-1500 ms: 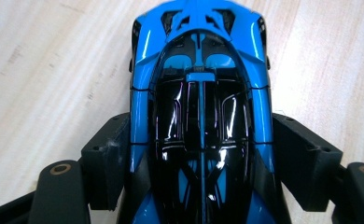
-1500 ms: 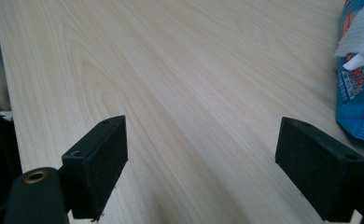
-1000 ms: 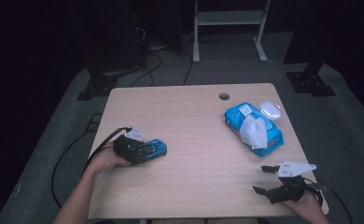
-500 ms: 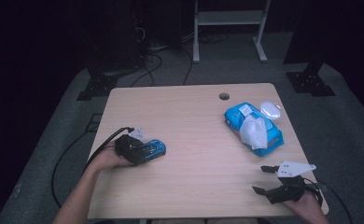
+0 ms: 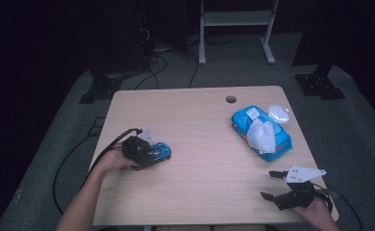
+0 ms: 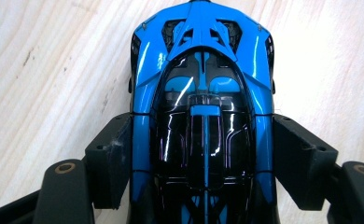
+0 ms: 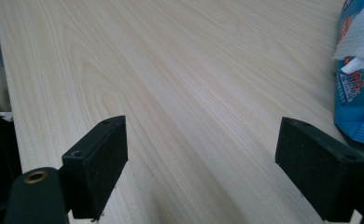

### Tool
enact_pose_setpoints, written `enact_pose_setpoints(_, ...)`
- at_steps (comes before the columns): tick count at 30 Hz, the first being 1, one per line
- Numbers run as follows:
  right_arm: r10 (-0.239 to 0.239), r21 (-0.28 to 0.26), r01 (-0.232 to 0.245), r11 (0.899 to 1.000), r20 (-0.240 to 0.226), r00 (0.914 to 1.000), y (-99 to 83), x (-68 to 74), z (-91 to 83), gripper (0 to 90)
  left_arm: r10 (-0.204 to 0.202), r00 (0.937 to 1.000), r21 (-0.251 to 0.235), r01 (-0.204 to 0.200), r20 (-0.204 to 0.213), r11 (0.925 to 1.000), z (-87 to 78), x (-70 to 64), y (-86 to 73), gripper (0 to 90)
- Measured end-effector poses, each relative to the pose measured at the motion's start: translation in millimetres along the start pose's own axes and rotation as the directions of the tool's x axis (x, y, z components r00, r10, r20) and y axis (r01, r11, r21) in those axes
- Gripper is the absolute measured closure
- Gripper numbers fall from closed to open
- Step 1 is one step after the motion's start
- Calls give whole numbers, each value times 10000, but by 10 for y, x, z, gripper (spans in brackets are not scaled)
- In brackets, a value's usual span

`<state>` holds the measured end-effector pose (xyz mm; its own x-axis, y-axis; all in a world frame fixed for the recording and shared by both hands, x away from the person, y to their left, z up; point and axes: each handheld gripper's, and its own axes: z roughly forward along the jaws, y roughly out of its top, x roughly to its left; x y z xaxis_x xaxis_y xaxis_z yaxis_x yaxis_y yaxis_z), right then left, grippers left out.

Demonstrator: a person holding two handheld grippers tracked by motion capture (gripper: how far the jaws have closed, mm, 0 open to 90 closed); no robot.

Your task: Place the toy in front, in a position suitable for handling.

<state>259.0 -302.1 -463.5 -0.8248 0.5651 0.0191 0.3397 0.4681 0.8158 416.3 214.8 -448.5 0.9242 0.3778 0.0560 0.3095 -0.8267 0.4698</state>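
Toy car (image 6: 203,121), blue with a glossy black roof, sits on the pale wooden table (image 5: 200,144), well to the left of the wipes pack and near the table's left edge. Going by size, the table comes first, with a round cable hole (image 5: 231,99) near its far edge, up and left of the wipes pack. The blue wipes pack (image 5: 265,132) lies toward the far right, a white wipe (image 5: 261,135) pulled up from its top and its clear lid (image 5: 278,114) flipped open at its far end. The left gripper (image 6: 203,158) is clenched on the toy car, one jaw pressed against each flank. The right gripper (image 5: 275,185) rests near the table's front edge, in front of the wipes pack, its jaws spread wide over bare wood.
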Motion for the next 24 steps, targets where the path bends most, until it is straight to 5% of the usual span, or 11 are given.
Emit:
enact_pose_setpoints(16, -68, -41, 68, 10000, 38, 10000, 9, 3, 2, 166, 22, 9995, -447, -36, -325, 9990, -189, -48, -21, 282)
enact_pose_setpoints(24, -81, -116, 81, 9999, 73, 9999, 21, 4, -17, 166, 781, 9963, -842, -810, -372, 9932, -377, -218, 237, 282)
